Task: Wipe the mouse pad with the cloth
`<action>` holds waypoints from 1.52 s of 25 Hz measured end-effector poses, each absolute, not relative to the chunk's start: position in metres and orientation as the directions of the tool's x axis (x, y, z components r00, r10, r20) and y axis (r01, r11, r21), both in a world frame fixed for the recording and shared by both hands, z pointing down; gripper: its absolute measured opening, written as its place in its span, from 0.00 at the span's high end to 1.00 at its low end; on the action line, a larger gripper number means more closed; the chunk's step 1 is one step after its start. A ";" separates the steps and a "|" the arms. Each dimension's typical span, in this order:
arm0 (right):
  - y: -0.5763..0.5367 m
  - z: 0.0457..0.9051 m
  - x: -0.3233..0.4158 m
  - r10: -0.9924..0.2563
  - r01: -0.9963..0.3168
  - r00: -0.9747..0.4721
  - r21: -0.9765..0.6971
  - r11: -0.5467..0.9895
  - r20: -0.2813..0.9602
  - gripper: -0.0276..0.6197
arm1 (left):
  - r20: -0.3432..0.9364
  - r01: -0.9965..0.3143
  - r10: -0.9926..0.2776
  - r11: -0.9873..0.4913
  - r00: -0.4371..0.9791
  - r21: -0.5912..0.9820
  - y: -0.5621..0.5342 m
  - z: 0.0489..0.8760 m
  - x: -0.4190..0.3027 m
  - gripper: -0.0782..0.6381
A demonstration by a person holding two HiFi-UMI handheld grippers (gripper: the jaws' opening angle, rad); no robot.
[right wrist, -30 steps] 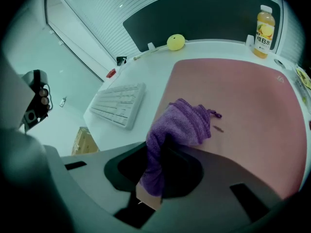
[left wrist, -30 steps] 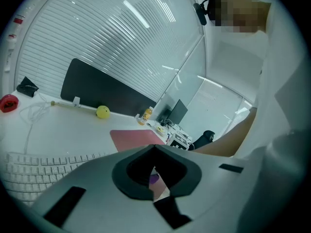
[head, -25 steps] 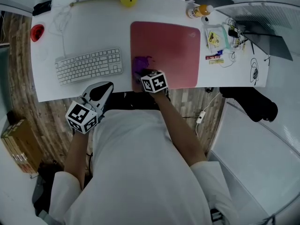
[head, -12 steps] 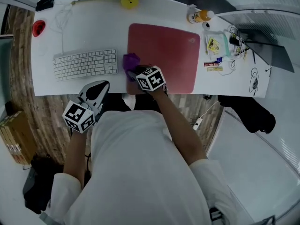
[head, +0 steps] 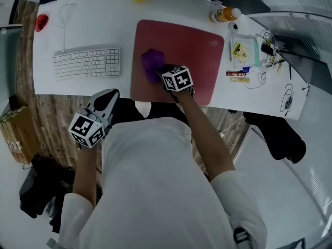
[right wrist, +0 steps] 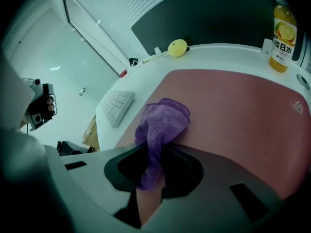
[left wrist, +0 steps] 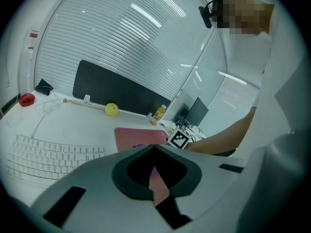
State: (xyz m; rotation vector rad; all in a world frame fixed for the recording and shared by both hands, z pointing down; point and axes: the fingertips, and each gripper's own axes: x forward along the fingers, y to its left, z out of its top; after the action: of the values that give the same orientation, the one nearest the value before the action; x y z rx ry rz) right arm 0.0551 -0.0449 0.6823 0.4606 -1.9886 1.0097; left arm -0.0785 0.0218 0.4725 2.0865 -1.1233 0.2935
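Head view: the right claw reaches over the red mouse pad on the white table, with a purple cloth bunched at its tip on the left part of the pad, close to the pad's left edge. A white keyboard lies left of the pad, apart from it. The left claw hangs off the table's near edge, over the wooden floor beside the person's body.

Left gripper view: the left claw's jaws are pressed together tip to tip, pointing toward the table.

Right gripper view: the jaws pinch a fold of the cloth, and the rest of it rests bunched on the pad just ahead. An orange bottle and a yellow ball stand beyond the pad's far edge.
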 end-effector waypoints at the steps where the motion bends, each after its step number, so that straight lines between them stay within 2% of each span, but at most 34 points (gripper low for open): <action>1: -0.048 0.684 0.064 0.041 -0.633 -0.581 -0.484 0.604 0.813 0.82 | 0.511 -0.798 -0.629 -0.341 0.586 0.496 0.020 0.473 -0.073 0.87; 22: -0.114 0.692 0.256 -0.140 -0.774 -0.577 -0.483 0.410 0.805 0.82 | 0.552 -0.807 -0.597 -0.339 0.582 0.483 0.004 0.481 0.048 0.87; 38: -0.146 0.682 0.359 -0.231 -0.847 -0.457 -0.342 0.406 0.859 0.82 | 0.545 -0.806 -0.601 -0.360 0.585 0.470 -0.002 0.478 0.100 0.87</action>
State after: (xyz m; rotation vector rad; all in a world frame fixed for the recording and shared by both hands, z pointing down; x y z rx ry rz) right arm 0.3592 -0.1458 0.6821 0.9199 -1.9159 1.0467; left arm 0.0998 -0.0016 0.4778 2.0901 -1.1138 0.3632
